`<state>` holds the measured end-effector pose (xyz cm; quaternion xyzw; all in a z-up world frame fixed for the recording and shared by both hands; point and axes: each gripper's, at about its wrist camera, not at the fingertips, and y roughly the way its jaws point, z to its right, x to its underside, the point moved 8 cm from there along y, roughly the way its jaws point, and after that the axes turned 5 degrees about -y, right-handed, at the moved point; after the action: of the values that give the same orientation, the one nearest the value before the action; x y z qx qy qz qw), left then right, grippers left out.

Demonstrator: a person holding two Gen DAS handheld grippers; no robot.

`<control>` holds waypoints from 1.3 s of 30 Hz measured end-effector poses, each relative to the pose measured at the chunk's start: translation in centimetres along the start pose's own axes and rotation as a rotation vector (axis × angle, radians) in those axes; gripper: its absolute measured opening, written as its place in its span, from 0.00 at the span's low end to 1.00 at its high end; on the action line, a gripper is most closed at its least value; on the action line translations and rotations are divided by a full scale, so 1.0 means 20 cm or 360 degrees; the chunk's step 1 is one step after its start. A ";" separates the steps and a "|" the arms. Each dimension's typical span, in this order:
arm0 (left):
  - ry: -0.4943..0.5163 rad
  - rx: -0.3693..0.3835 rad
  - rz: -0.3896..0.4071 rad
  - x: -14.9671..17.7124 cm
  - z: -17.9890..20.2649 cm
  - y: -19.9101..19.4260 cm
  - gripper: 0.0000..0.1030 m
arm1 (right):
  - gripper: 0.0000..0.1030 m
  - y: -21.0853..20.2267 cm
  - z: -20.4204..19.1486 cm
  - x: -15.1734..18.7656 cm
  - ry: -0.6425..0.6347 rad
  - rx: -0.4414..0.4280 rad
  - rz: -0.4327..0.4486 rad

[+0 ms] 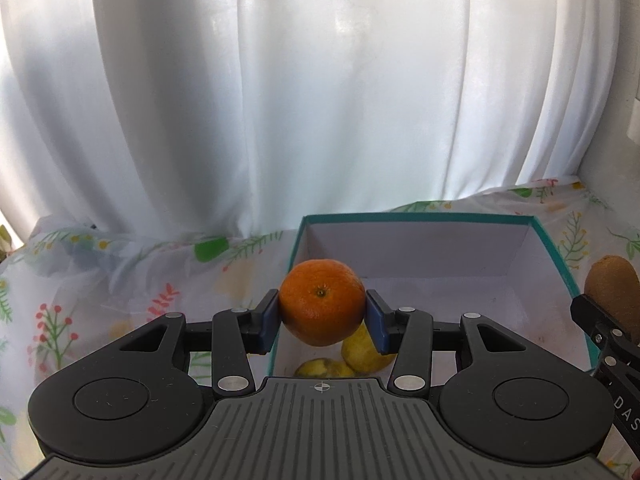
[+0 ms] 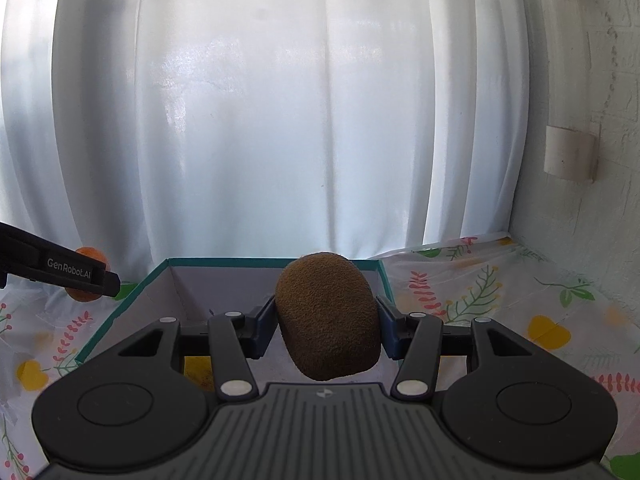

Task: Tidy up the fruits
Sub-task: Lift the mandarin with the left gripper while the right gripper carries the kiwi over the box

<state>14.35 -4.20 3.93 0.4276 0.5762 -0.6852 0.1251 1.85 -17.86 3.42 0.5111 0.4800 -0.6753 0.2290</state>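
- My left gripper [image 1: 322, 314] is clamped on a mandarin [image 1: 322, 302]; both blue pads [image 1: 269, 322] press its sides, with the stem dimple facing my camera.
- The jaws stand partly apart, just the width of the fruit, and nothing else sits between them.
- The mandarin hangs over the near left corner of a teal-edged cardboard box [image 1: 554, 248], above the box's white inside.
- Under the mandarin, on the near part of the box floor, lie two yellow fruits [image 1: 366, 350], touching or nearly so; I cannot name them for certain, as most of each is hidden.
- My right gripper [image 2: 326, 326] is closed on a kiwi [image 2: 327, 316], which sits tilted between the pads and fills the gap from one to the other.
- The kiwi is held above the same box [image 2: 120, 310], toward its right side in the right wrist view.
- From my left camera, the kiwi [image 1: 612, 292] and the black linkage of my right gripper show at the right edge, just beside the box's right wall.
- From my right camera, the mandarin [image 2: 86, 276] peeks out at the far left, half hidden behind my left gripper's black finger.
- The box rests on a floral plastic tablecloth [image 2: 500, 300], and a white curtain [image 1: 280, 100] hangs along the far side.
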 end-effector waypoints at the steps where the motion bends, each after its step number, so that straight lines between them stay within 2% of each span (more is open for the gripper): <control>1: 0.0000 0.0000 -0.0009 0.00 0.00 0.01 0.48 | 0.50 0.01 0.00 0.00 0.0002 -0.0001 -0.0004; 17: 0.0040 -0.0032 -0.0155 0.09 0.01 0.21 0.48 | 0.50 0.17 -0.02 0.11 -0.0005 -0.0042 -0.0125; 24: 0.0056 -0.0070 -0.0256 0.14 0.01 0.30 0.48 | 0.50 0.23 -0.03 0.16 -0.0020 -0.0046 -0.0189; 39: 0.0108 -0.0101 -0.0409 0.23 0.02 0.44 0.48 | 0.50 0.32 -0.04 0.30 -0.0069 -0.0015 -0.0331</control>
<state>17.11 -5.76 -5.45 0.3689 0.6515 -0.6623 0.0302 5.24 -18.83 -4.71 0.4426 0.5286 -0.7040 0.1703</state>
